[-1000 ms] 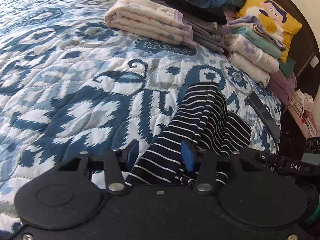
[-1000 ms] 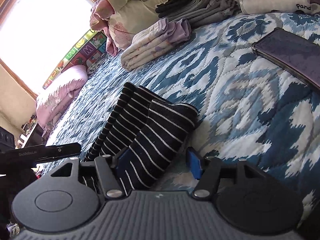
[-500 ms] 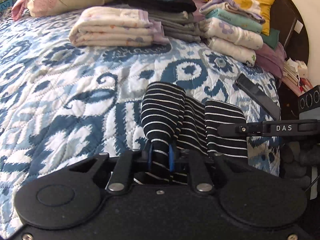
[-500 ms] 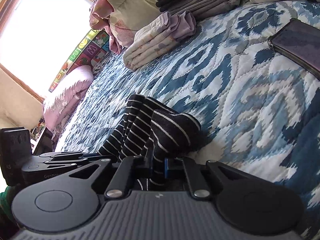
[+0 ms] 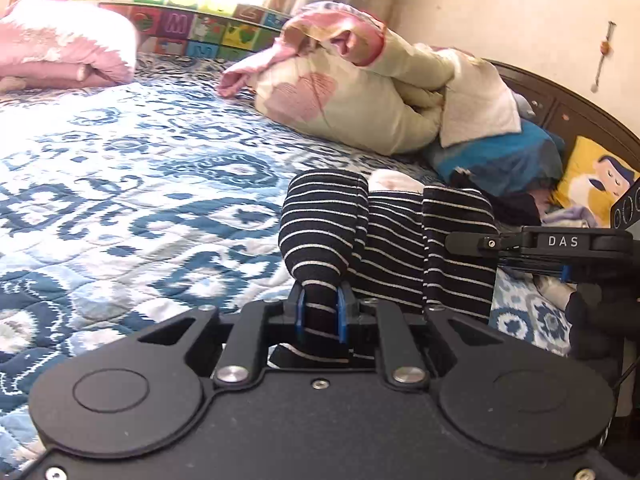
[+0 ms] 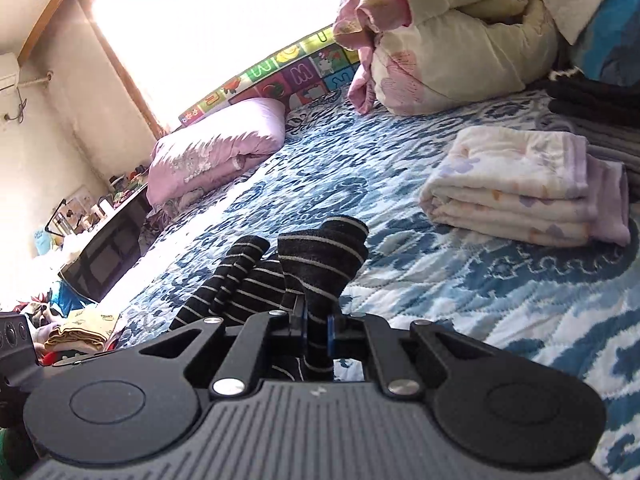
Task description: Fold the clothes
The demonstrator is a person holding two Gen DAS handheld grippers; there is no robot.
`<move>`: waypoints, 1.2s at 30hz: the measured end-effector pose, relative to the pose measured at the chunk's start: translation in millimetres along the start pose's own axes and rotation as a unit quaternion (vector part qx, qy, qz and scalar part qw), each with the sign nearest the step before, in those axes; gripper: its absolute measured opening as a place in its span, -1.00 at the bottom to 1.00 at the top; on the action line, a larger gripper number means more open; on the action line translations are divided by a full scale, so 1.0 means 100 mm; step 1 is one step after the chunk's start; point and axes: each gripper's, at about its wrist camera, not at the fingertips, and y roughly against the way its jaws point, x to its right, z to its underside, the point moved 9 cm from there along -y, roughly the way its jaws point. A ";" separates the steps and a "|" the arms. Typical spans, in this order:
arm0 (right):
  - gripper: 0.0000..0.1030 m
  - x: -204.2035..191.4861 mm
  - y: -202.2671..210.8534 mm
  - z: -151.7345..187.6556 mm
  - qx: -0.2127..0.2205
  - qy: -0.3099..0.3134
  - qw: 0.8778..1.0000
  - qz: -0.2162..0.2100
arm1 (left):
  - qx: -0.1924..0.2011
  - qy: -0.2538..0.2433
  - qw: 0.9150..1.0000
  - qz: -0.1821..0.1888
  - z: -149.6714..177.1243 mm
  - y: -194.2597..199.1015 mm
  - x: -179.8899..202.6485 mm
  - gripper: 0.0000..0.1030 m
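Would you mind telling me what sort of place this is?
Most likely a home bedroom: a bed under a blue patterned quilt, rolled duvets near the window, and folded towels stacked on it.

"das" in pale letters on the black arm of the right gripper (image 5: 562,242), big letter "m" on a tile of the alphabet play mat (image 6: 304,74) by the window, other tiles unreadable

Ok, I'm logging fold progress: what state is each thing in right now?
Left hand-held gripper: shut on the striped garment.
Right hand-held gripper: shut on the striped garment.
Striped garment: bunched, held at two spots.
Floral towel: folded, lying on the quilt.
Cream duvet: rolled up by the headboard.
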 end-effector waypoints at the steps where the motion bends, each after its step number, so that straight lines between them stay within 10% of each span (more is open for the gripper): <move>1: -0.81 -0.12 -0.12 -0.07 -0.005 0.014 1.000 -0.007 | 0.010 0.014 1.000 -0.011 -0.03 0.03 -0.11 -0.75; 7: -0.81 -0.73 -0.80 -0.26 -0.037 0.093 0.995 -0.022 | 0.023 0.065 0.995 -0.065 -0.08 0.09 -0.64 -0.70; 11: -0.41 -0.77 -1.10 -0.18 -0.062 0.088 0.994 0.013 | 0.004 0.080 0.990 -0.115 0.08 0.17 -0.90 0.06; 14: -0.01 -0.65 -0.93 -0.04 -0.053 0.053 0.997 0.006 | 0.013 0.134 0.985 -0.110 0.27 0.44 -1.01 0.07; 26: 0.34 0.07 0.54 1.80 -0.090 -0.212 0.972 -0.033 | 0.001 0.293 0.952 -0.090 1.65 1.43 -0.57 0.25; 30: 0.34 -0.27 0.56 2.09 -0.094 -0.182 0.977 -0.056 | 0.010 0.318 0.945 -0.069 1.73 1.43 -0.39 0.19; 31: 0.33 -0.34 0.54 2.12 -0.097 -0.171 0.979 -0.054 | 0.008 0.319 0.945 -0.068 1.74 1.40 -0.33 -0.20; 32: 0.13 -0.40 0.52 2.15 -0.100 -0.162 0.980 -0.049 | 0.006 0.320 0.945 -0.072 1.75 1.37 -0.28 -0.60; 34: -0.64 -0.51 0.47 2.21 -0.109 -0.148 0.982 -0.038 | 0.004 0.329 0.941 -0.085 1.76 1.36 -0.21 -0.65; 36: -0.65 -0.49 0.53 2.13 -0.097 -0.150 0.983 -0.026 | 0.014 0.349 0.935 -0.066 1.71 1.44 -0.10 -0.67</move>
